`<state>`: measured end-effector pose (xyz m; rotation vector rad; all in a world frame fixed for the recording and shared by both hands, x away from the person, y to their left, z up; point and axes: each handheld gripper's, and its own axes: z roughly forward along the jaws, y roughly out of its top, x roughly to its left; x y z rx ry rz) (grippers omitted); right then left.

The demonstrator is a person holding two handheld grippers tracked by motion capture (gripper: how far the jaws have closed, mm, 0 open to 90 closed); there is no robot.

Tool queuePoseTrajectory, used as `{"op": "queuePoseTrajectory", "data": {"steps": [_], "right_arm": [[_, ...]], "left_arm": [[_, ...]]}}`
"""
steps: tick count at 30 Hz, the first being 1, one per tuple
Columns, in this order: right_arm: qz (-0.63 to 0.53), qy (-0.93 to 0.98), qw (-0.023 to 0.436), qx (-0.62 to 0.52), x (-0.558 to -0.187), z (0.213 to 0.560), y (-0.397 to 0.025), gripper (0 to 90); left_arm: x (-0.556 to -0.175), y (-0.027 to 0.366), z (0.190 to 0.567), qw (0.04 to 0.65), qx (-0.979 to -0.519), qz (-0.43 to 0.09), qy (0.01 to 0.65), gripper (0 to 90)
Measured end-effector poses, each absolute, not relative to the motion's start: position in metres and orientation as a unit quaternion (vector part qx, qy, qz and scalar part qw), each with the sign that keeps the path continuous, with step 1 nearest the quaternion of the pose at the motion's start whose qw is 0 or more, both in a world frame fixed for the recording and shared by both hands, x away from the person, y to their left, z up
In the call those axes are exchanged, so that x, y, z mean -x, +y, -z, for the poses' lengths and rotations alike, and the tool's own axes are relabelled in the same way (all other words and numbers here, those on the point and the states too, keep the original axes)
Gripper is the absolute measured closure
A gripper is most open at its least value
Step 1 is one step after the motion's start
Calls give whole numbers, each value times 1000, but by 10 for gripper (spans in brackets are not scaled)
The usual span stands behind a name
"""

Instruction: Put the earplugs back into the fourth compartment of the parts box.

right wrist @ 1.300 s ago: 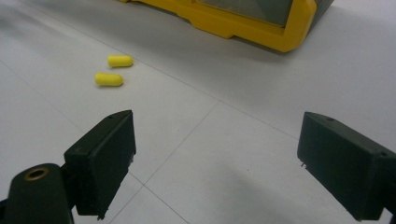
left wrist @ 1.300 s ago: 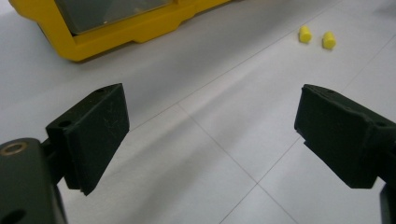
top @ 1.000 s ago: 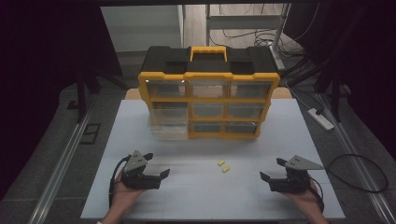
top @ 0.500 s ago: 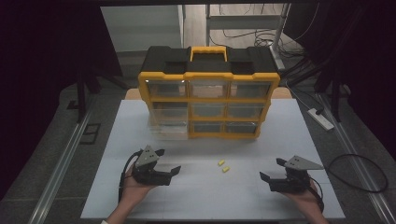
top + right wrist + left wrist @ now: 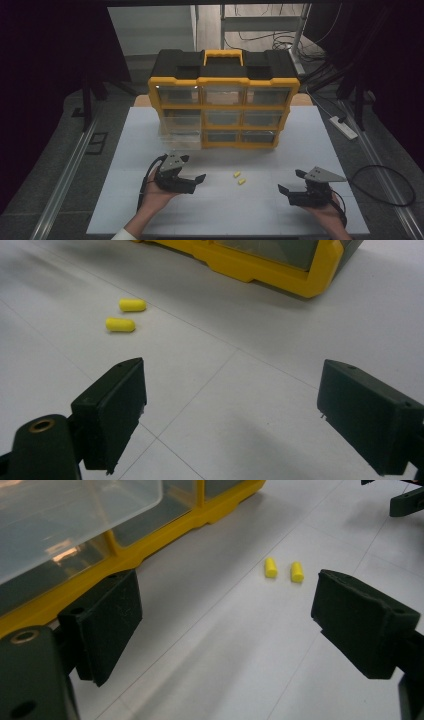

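Centrally, two small yellow foam earplugs (image 5: 237,178) lie on the white table (image 5: 260,210) between the spread-fingered left gripper (image 5: 192,181) and right gripper (image 5: 291,184).

A white power strip (image 5: 343,127) lies on the grey floor (image 5: 65,150) right of the table (cables (image 5: 385,185) loop nearby), with metal rails (image 5: 67,172) alongside.

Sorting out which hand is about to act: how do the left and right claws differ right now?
The left claw sits nearer the two yellow earplugs and the organizer; the right claw sits farther out, near the table's front edge. The left points right, toward the earplugs; the right points left. Both are open, empty and hand-held.
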<state>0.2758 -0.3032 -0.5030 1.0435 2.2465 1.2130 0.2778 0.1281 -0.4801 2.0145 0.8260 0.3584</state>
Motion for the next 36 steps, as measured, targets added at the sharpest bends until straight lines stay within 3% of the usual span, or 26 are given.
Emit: {"op": "queuePoseTrajectory", "data": {"steps": [36], "right_arm": [[-423, 809, 189, -361, -276, 505, -300, 140]], "left_arm": [[-318, 56, 490, 406, -861, -98, 291, 158]]}}
